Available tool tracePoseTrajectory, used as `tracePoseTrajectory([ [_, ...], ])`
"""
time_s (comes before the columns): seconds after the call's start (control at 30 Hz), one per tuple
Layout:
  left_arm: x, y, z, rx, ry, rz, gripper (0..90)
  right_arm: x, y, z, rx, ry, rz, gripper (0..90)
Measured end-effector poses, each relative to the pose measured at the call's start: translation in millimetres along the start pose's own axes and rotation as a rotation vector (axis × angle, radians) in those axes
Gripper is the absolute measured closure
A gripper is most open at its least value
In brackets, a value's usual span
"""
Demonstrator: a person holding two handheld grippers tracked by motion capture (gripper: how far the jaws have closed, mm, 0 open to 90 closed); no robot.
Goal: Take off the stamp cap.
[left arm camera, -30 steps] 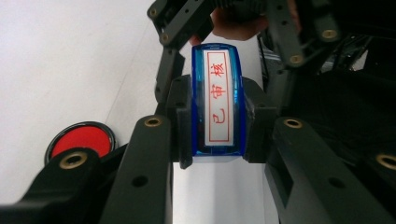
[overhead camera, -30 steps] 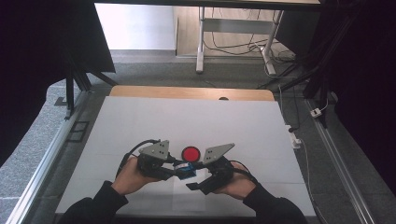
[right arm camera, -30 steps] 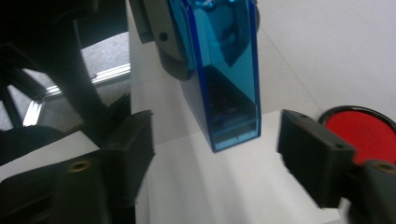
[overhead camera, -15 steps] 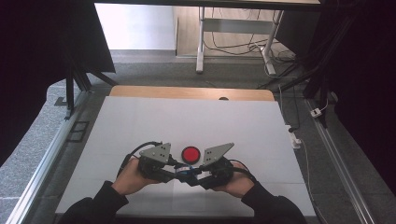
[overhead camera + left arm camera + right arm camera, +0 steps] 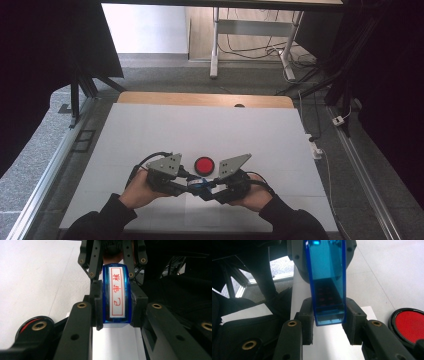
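Blue stamp held between my two tools, low on the desk near me.

My left tool is clenched on the stamp body, label side up. My right tool has just been closing, and its pads now press on the clear blue cover at the other end. From above, the stamp is at 6 o'clock from the red ink pad, just beside it, over a white paper on the desk. I judge it light and stiff, but the smooth plastic is slippery; best to hold the flat long sides, body and cover separately.
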State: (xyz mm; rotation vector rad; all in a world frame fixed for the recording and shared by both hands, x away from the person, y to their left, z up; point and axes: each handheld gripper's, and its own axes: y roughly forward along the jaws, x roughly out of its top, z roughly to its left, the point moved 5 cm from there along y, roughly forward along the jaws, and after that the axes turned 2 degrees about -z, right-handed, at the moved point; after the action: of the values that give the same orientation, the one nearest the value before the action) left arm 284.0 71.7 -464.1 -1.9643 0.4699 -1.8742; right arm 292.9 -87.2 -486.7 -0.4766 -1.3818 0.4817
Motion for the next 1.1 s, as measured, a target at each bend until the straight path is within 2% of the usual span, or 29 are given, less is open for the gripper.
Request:
tracePoseTrajectory([
  [0.13,-0.5,-0.1,0.2,0.001,0.002,-0.003,69.6,0.4,0.3,0.7,0.002,-0.003,0.0,67.7],
  [0.47,0.1,-2.1,-0.2,-0.013,0.017,-0.023,69.7,2.3,-1.6,2.2,0.008,-0.017,-0.008,69.1],
  [0.97,2.8,-3.1,-1.0,-0.014,0.024,-0.031,69.9,3.0,-2.9,3.6,0.015,0.002,-0.003,69.6],
  [1.03,3.5,-4.0,-0.8,-0.012,0.024,-0.042,70.0,3.5,-3.7,3.4,0.021,0.015,-0.013,69.6],
  [1.07,6.3,-11.5,1.6,0.012,0.012,-0.104,70.0,1.5,-3.3,2.5,0.01,0.002,0.014,69.7],
  [1.1,8.9,-18.6,3.7,0.005,-0.025,-0.163,70.1,-2.8,-1.5,1.9,0.0,-0.014,0.053,69.7],
])
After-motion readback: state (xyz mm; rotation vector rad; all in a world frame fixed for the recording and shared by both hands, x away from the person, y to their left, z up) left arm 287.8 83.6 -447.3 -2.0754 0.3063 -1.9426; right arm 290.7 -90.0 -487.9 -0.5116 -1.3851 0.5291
